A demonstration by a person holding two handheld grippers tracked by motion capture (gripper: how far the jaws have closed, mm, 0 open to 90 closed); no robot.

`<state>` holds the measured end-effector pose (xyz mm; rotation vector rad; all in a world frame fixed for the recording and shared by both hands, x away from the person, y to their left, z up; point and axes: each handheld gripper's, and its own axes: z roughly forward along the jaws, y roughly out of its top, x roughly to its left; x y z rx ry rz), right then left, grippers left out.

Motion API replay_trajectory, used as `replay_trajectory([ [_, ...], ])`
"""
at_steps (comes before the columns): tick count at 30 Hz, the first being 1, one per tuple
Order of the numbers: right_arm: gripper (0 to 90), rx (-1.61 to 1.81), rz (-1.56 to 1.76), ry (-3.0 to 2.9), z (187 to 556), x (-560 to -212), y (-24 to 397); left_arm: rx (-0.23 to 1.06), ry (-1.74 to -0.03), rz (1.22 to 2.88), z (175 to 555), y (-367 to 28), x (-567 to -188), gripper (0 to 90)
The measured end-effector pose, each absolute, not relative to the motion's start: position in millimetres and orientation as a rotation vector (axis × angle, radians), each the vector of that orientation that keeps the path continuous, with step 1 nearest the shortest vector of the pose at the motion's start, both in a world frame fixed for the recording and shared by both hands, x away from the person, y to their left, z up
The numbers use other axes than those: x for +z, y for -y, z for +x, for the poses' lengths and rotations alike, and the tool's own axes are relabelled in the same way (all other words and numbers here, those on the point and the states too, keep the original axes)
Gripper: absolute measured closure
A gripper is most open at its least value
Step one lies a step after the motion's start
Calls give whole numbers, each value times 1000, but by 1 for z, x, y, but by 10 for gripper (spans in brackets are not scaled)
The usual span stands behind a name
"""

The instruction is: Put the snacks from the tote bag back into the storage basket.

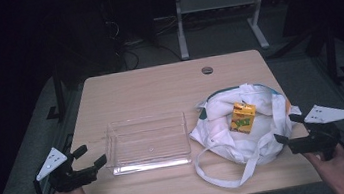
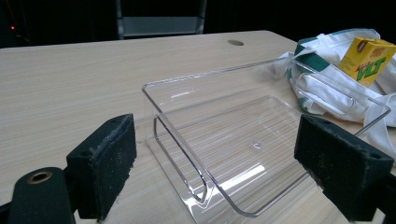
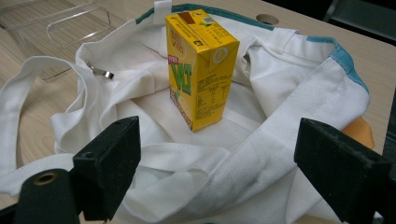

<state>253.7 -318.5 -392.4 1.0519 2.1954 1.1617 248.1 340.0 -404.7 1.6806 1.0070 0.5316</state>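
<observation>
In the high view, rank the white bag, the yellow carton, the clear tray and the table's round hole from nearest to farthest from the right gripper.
From the right gripper:
1. White bag, right beside the jaws.
2. Yellow carton, standing on the bag.
3. Clear tray, to the bag's left.
4. Round hole, near the table's far edge, roughly as far as the tray; too close to call.

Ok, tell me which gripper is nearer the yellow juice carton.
Right. The right gripper sits at the bag's edge, just right of the carton. The left gripper is across the table, beyond the clear tray.
</observation>
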Motion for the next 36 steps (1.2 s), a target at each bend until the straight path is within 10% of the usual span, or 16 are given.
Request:
replay_trajectory([
  [36, 138, 1127, 998, -2351, 286, -370, 308, 544, -1024, 1663, 246, -344, -405, 125],
])
